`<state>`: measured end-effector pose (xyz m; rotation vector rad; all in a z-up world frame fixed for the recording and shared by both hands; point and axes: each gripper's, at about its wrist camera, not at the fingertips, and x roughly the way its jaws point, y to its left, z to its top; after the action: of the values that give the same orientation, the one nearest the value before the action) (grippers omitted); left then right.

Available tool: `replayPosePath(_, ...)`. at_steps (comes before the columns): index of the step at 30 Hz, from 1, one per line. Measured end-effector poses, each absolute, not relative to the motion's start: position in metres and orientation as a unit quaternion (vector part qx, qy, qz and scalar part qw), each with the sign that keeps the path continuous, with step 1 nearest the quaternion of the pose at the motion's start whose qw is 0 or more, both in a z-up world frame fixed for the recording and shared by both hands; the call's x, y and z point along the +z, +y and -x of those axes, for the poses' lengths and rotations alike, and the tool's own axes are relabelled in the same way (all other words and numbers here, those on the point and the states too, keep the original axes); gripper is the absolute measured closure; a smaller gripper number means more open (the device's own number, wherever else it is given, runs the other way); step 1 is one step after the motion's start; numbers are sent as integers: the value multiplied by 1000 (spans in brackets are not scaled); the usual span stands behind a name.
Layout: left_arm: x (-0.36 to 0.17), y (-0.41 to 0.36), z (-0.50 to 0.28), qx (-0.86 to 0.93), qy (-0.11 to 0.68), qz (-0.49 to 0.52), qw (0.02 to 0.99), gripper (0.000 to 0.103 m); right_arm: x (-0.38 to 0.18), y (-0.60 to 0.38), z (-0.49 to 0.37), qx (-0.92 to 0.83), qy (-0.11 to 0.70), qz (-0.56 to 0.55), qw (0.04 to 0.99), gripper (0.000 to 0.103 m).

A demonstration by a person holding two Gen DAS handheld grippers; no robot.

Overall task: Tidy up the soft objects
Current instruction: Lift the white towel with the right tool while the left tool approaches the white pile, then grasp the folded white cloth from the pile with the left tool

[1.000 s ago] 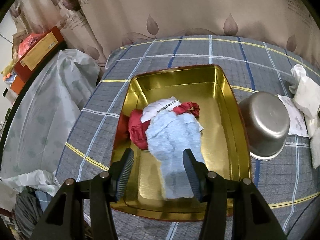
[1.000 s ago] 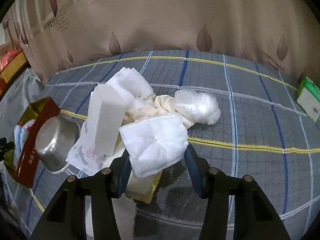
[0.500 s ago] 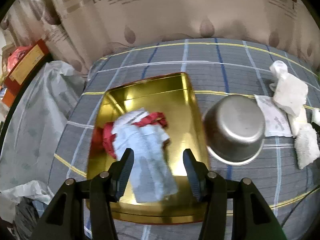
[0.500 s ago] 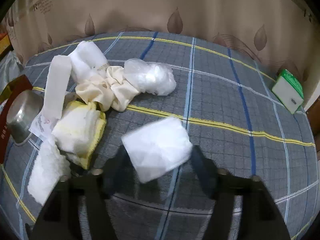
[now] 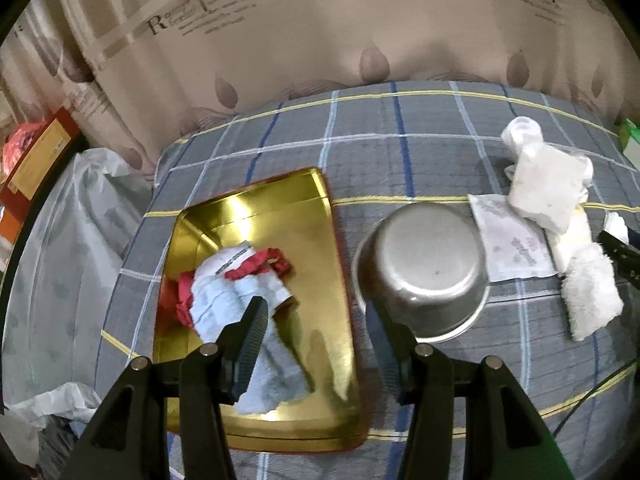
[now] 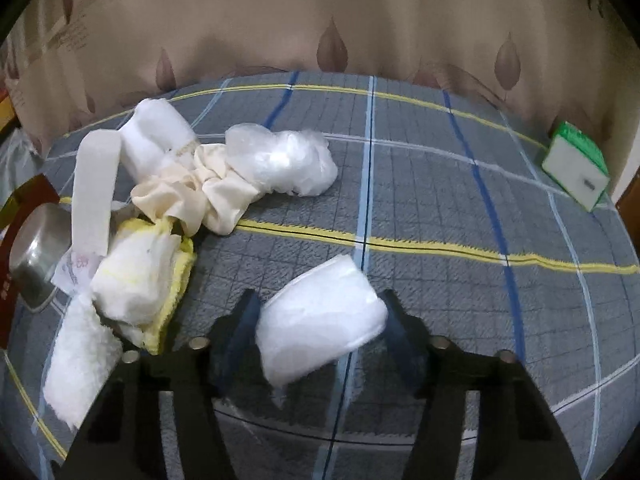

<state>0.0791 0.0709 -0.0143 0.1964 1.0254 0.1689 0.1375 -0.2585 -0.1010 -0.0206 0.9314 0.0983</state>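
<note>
A gold tray (image 5: pixel 256 208) holds a light blue cloth (image 5: pixel 224 300) lying over a red cloth (image 5: pixel 256 266). My left gripper (image 5: pixel 313 308) hangs open and empty above the tray's right rim, beside an upturned steel bowl (image 5: pixel 424 264). In the right wrist view a folded white pad (image 6: pixel 320 320) sits between the fingers of my right gripper (image 6: pixel 318 300), low over the plaid tablecloth; the jaws are closing and both pads touch it. To its left lies a pile: a cream cloth (image 6: pixel 208 196), a plastic bag (image 6: pixel 280 160), a yellow-edged cloth (image 6: pixel 140 276) and a fluffy white towel (image 6: pixel 80 360).
A green and white box (image 6: pixel 576 168) stands at the far right of the table. A curtain hangs behind the table. Off the table's left edge are a plastic-covered surface (image 5: pixel 60 240) and a red box (image 5: pixel 36 160). The same white pile (image 5: pixel 548 188) lies right of the bowl.
My left gripper has drifted right, from over the tray's middle to its right rim by the bowl. My right gripper carried the white pad right, away from the pile, and lower.
</note>
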Motion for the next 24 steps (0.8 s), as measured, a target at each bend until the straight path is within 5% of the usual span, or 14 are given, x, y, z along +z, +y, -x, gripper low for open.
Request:
replayPosePath(8,-11,33,-86,34,489,-97,866,51,-99,-272,-125,68,436,-3,898,75)
replayPosePath(24,-6,-52,-111,-122,506,-33,853,51,-101,-288,-111,75,440,-22,894,79)
